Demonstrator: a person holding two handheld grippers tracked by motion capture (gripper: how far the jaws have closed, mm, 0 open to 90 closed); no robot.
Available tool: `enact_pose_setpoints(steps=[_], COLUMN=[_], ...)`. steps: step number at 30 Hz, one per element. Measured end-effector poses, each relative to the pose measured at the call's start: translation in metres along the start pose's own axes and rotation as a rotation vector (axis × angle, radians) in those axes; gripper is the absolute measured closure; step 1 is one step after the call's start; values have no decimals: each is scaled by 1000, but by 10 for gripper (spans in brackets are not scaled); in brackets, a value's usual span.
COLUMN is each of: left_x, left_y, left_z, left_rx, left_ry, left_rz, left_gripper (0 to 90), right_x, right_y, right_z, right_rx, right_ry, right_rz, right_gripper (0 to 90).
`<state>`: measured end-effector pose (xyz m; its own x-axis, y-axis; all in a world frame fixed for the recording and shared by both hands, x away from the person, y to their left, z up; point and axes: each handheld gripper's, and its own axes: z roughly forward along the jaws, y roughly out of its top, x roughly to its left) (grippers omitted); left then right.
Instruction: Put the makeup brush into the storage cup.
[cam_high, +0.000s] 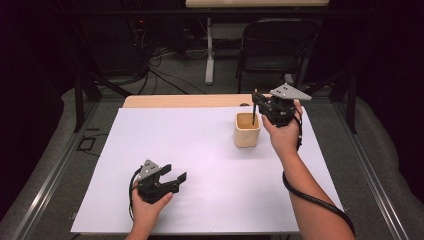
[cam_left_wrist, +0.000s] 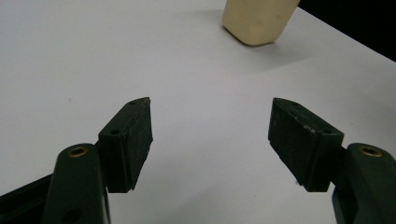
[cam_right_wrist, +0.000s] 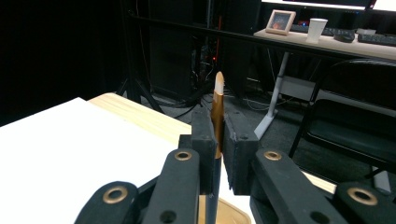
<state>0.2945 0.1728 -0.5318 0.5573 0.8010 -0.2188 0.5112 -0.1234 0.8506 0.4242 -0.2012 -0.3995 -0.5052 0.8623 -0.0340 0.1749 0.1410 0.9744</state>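
Observation:
A beige square cup (cam_high: 247, 135) stands on the white sheet at the right back; the left gripper view shows the cup (cam_left_wrist: 259, 21) at the top. My right gripper (cam_high: 257, 102) hovers just above the cup's right rim, shut on a thin brown stick (cam_high: 253, 117) that hangs upright with its lower end inside the cup. In the right gripper view the jaws (cam_right_wrist: 219, 126) pinch the stick (cam_right_wrist: 218, 100), whose pale tip rises above them, and the cup's rim (cam_right_wrist: 229, 212) lies below. My left gripper (cam_high: 175, 176) rests low at the front left, open and empty (cam_left_wrist: 210, 121).
A white sheet (cam_high: 200, 165) covers most of a wooden table (cam_high: 185, 101). Behind the table stand a black folding chair (cam_high: 275, 45) and a white desk leg (cam_high: 209, 55), with cables on the floor. A desk with a picture frame (cam_right_wrist: 280, 21) and a paper cup (cam_right_wrist: 317, 29) lies farther back.

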Motion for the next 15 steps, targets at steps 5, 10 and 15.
enact_pose_setpoints(steps=[5, 10, 15], left_x=[0, 0, 0], left_y=[0, 0, 0], left_z=[0, 0, 0], left_rx=[5, 3, 7], left_ry=[2, 4, 2], left_rz=[-3, -4, -3], left_gripper=[309, 309, 309], right_x=[0, 1, 1], right_y=[-5, -12, -18], right_z=[5, 9, 13], right_rx=[7, 29, 43], right_ry=[0, 3, 7], right_rz=[2, 4, 5], right_gripper=[838, 838, 838])
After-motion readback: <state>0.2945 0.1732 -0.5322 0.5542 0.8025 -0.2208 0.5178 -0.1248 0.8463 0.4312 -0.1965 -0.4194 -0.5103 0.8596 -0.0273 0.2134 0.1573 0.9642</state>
